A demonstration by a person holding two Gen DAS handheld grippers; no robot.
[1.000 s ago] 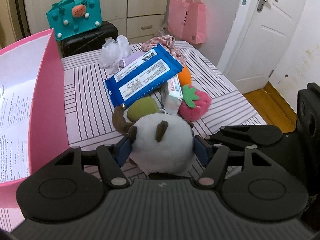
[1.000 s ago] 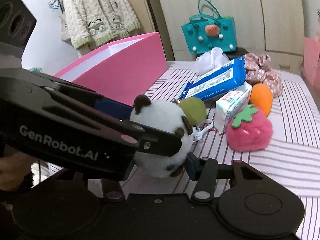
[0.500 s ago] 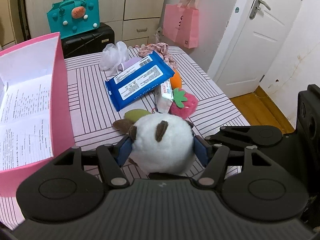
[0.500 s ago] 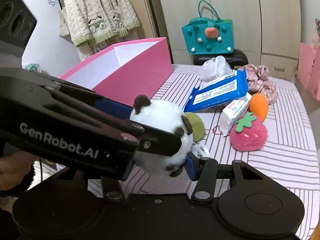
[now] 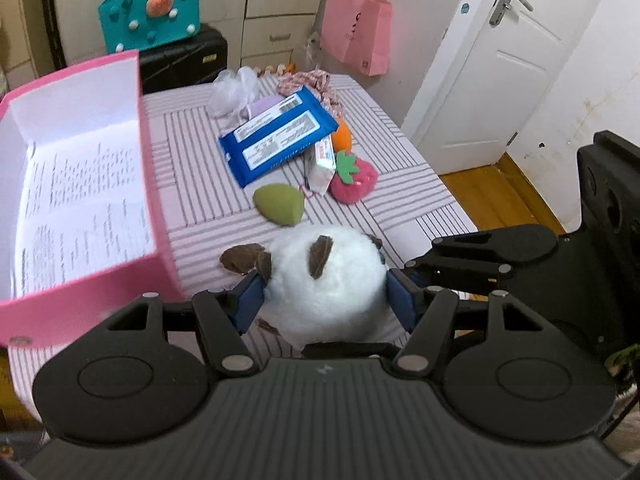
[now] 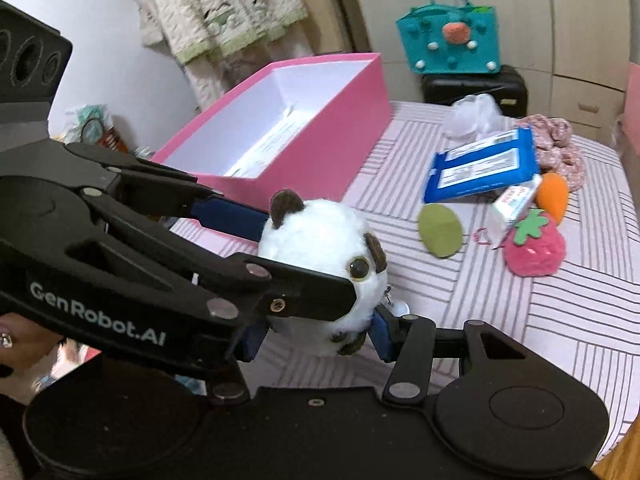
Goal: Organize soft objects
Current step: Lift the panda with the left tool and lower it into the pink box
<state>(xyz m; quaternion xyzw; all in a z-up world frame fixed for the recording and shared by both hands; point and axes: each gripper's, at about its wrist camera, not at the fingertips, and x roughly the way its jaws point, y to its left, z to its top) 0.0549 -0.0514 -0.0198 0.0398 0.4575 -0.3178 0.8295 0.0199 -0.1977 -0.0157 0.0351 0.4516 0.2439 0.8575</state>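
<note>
A white plush panda (image 5: 324,280) with brown ears is clamped between the blue pads of my left gripper (image 5: 324,300) and held above the striped table. The panda (image 6: 324,248) also shows in the right wrist view, where my right gripper (image 6: 312,336) closes on its lower part from the other side. The open pink box (image 5: 156,184) with a white inside stands to the left. A green sponge (image 5: 280,204), a pink plush strawberry (image 5: 356,184) and an orange plush carrot (image 5: 344,140) lie on the table beyond.
A blue wipes pack (image 5: 280,140), a small tissue packet (image 5: 324,160), a clear plastic bag (image 5: 232,88) and patterned cloth (image 5: 316,84) lie at the far side of the table (image 5: 192,128). A teal bag (image 5: 152,20) sits on a black case behind. The table edge drops off at right.
Both grippers have lifted the panda up and back toward the near edge. The table objects now look farther away, and more of the pink box's inside shows.
</note>
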